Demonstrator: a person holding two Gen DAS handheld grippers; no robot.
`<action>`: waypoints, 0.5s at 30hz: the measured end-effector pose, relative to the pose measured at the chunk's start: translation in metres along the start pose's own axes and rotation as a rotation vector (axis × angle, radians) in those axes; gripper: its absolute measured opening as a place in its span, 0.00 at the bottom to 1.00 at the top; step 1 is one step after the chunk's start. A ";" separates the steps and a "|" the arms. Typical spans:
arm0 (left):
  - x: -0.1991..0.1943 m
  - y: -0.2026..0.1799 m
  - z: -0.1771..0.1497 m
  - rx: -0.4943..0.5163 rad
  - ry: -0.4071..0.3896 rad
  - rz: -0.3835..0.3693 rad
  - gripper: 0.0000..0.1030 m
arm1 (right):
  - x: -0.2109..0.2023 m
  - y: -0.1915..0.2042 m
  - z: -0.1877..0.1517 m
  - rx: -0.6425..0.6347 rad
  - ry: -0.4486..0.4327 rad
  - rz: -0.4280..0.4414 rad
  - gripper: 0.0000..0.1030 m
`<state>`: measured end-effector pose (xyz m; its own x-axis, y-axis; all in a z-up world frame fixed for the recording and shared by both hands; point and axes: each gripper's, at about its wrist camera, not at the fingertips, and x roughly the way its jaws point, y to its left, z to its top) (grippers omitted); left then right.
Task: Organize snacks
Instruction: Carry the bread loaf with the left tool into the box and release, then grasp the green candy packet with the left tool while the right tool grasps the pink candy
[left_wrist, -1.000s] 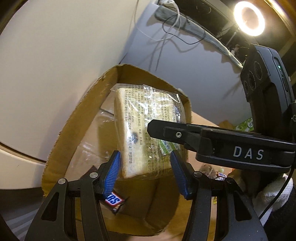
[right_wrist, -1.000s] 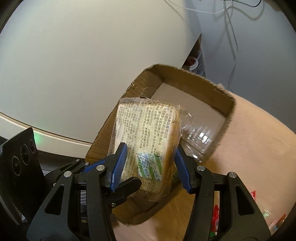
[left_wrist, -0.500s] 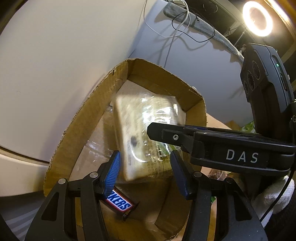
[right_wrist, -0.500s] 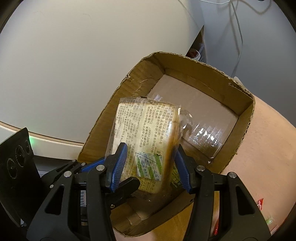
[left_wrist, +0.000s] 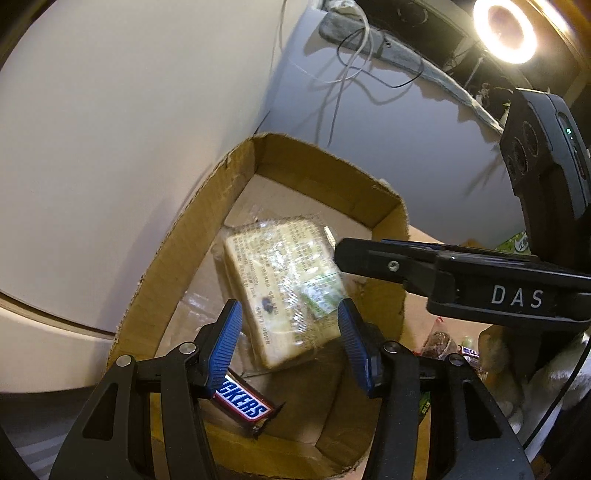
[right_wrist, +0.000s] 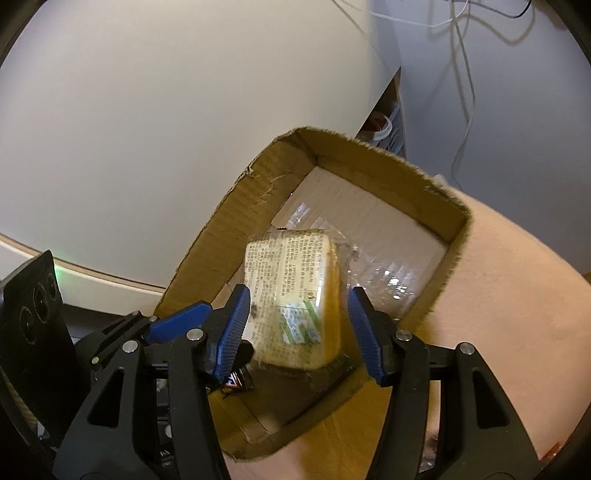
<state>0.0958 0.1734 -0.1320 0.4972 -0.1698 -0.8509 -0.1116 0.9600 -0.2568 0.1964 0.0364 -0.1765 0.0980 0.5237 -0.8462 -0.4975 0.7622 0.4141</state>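
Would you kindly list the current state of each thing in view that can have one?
left hand-held gripper: open, empty, over the box.
right hand-held gripper: open, nothing between its pads.
wrapped bread: sealed, released, inside the box.
Snickers bar: wrapped, lying on the box floor.
cardboard box: open-topped, holding both snacks.
ring light: switched on.

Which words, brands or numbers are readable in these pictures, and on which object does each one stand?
"DAS": white letters on the black body of the right gripper, seen from the left wrist.
"KERS": the visible end of the brand on the chocolate bar in the cardboard box.
Bread packet: dense printed text and a green-white label, too small and blurred to read.
Green package at the right edge: characters unreadable.
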 end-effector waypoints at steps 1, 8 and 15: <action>-0.002 -0.002 0.000 0.008 -0.008 0.003 0.50 | -0.006 -0.001 -0.001 -0.006 -0.008 -0.011 0.59; -0.013 -0.019 -0.001 0.034 -0.043 -0.008 0.51 | -0.045 -0.023 -0.017 -0.010 -0.064 -0.085 0.62; -0.016 -0.052 -0.012 0.106 -0.036 -0.039 0.51 | -0.085 -0.062 -0.044 0.042 -0.151 -0.130 0.62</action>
<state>0.0829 0.1238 -0.1103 0.5300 -0.2008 -0.8238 -0.0008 0.9714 -0.2374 0.1811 -0.0726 -0.1447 0.2882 0.4688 -0.8350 -0.4362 0.8405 0.3213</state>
